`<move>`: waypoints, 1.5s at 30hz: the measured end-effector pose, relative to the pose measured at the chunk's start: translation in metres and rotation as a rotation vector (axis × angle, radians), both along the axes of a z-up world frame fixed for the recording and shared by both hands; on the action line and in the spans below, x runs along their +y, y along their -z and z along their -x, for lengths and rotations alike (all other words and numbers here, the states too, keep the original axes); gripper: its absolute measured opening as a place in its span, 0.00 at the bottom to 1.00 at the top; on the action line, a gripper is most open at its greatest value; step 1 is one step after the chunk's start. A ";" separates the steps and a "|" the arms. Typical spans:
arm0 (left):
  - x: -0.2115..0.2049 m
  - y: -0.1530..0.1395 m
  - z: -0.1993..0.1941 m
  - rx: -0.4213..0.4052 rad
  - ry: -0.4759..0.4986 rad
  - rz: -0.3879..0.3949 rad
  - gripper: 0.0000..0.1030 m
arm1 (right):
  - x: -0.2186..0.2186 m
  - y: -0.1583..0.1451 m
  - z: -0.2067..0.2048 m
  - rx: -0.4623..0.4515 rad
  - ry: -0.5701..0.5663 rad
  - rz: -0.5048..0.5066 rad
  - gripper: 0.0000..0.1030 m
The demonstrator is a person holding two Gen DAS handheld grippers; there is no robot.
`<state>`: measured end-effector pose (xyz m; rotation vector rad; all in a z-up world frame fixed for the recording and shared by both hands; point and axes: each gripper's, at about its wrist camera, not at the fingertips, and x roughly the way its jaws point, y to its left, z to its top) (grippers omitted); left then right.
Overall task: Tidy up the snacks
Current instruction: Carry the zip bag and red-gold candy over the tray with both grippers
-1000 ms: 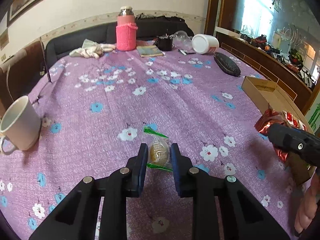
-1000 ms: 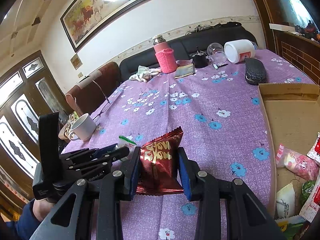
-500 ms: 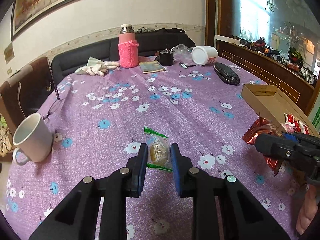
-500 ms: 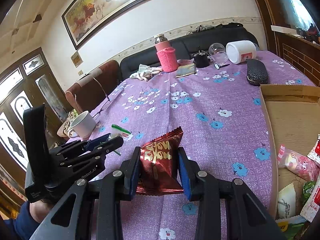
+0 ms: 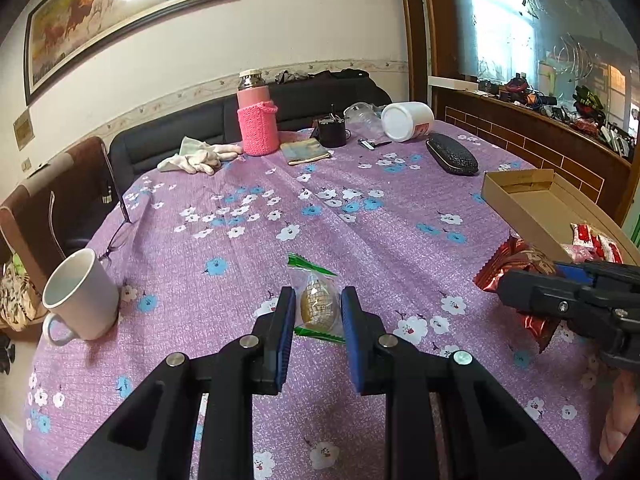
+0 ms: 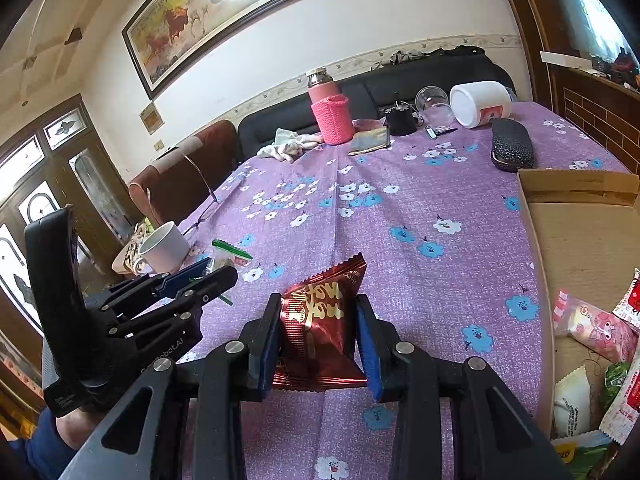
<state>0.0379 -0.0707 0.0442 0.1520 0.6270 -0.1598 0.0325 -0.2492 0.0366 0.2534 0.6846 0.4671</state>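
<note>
My left gripper (image 5: pixel 318 308) is shut on a clear-wrapped snack with green ends (image 5: pixel 316 300) and holds it above the purple flowered tablecloth (image 5: pixel 248 240). My right gripper (image 6: pixel 318 324) is shut on a red foil snack packet (image 6: pixel 320 320), also held above the cloth. In the left wrist view the right gripper (image 5: pixel 560 292) and its red packet (image 5: pixel 516 264) are at the right, close to the cardboard box (image 5: pixel 532 200). In the right wrist view the left gripper (image 6: pixel 192 280) is at the left, and the box (image 6: pixel 580 232) at the right holds several snack packets (image 6: pixel 596 328).
A white mug (image 5: pixel 80 296) stands at the table's left edge, with glasses (image 5: pixel 120 236) behind it. At the far end are a pink flask (image 5: pixel 256 120), white gloves (image 5: pixel 196 158), a black cup (image 5: pixel 332 132), a tipped white jar (image 5: pixel 408 120) and a black case (image 5: pixel 452 158).
Both grippers have risen, each keeping its snack. The left gripper's snack has come up off the cloth, and the view has tilted up to show more of the wall and picture.
</note>
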 end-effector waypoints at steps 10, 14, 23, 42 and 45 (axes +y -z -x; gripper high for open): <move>-0.009 -0.002 0.009 -0.052 0.006 -0.046 0.22 | -0.004 -0.001 0.000 -0.005 0.026 0.002 0.37; -0.013 -0.005 0.012 -0.080 0.014 -0.061 0.22 | -0.010 -0.004 0.001 0.001 0.054 -0.018 0.37; -0.026 -0.014 0.023 -0.122 0.053 -0.059 0.22 | -0.039 -0.020 0.029 -0.041 0.131 -0.049 0.37; -0.115 -0.044 0.049 -0.072 0.302 0.079 0.22 | -0.191 -0.023 0.078 -0.102 0.484 -0.147 0.36; -0.147 -0.044 0.048 -0.038 0.359 0.109 0.22 | -0.207 -0.018 0.079 -0.092 0.533 -0.163 0.36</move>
